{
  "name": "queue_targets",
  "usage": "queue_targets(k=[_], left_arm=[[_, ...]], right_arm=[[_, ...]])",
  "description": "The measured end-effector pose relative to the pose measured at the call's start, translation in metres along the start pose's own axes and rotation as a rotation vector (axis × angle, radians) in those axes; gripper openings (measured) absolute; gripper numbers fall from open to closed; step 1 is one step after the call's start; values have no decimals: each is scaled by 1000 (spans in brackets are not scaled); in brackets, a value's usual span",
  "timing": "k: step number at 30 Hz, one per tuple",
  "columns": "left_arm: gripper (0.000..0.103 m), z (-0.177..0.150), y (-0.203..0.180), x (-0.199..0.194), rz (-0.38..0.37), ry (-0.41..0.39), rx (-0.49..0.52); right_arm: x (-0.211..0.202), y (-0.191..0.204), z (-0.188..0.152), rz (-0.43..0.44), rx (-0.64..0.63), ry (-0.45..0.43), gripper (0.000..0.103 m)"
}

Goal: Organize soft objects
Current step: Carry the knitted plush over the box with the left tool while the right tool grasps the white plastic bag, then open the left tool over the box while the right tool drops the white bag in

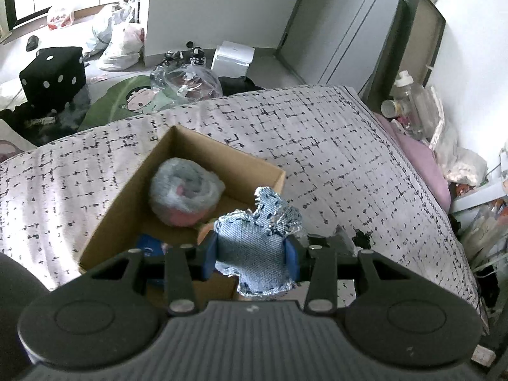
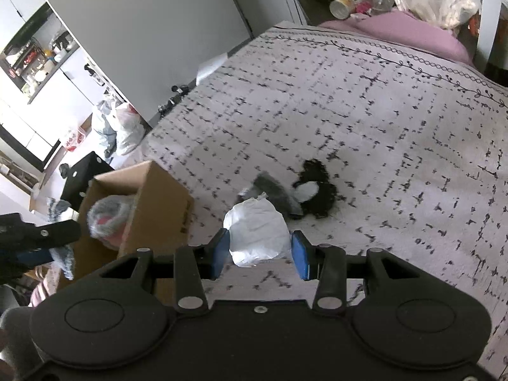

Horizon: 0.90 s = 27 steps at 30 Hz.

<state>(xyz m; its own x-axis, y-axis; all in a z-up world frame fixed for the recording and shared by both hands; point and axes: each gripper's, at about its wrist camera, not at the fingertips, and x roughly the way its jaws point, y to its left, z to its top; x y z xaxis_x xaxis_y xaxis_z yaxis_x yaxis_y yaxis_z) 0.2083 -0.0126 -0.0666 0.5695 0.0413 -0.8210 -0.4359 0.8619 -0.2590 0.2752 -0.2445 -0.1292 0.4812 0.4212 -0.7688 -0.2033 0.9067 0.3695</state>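
Both grippers carry soft pieces beside the cardboard box (image 1: 133,187) on the patterned bedspread (image 1: 333,146).

Centre frame, the left gripper (image 1: 255,252) is clamped on a frayed denim piece (image 1: 254,238); the right gripper (image 2: 259,252) pinches a white cloth (image 2: 257,231). Both look light and limp, best held mid-body. A grey-pink plush (image 1: 185,190) lies boxed. The dark print on the box side is unreadable.
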Motion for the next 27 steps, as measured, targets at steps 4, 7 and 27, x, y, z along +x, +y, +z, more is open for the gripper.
queue_targets(k=[4, 7, 27], left_arm=[[42, 7, 15, -3, -2, -3, -21], [42, 11, 25, -4, -2, -1, -36], [60, 8, 58, 26, -93, 196, -102]], right_arm=[[-8, 21, 1, 17, -14, -18, 42], [-11, 35, 3, 26, -20, -26, 42], [-10, 98, 14, 47, -53, -34, 42]])
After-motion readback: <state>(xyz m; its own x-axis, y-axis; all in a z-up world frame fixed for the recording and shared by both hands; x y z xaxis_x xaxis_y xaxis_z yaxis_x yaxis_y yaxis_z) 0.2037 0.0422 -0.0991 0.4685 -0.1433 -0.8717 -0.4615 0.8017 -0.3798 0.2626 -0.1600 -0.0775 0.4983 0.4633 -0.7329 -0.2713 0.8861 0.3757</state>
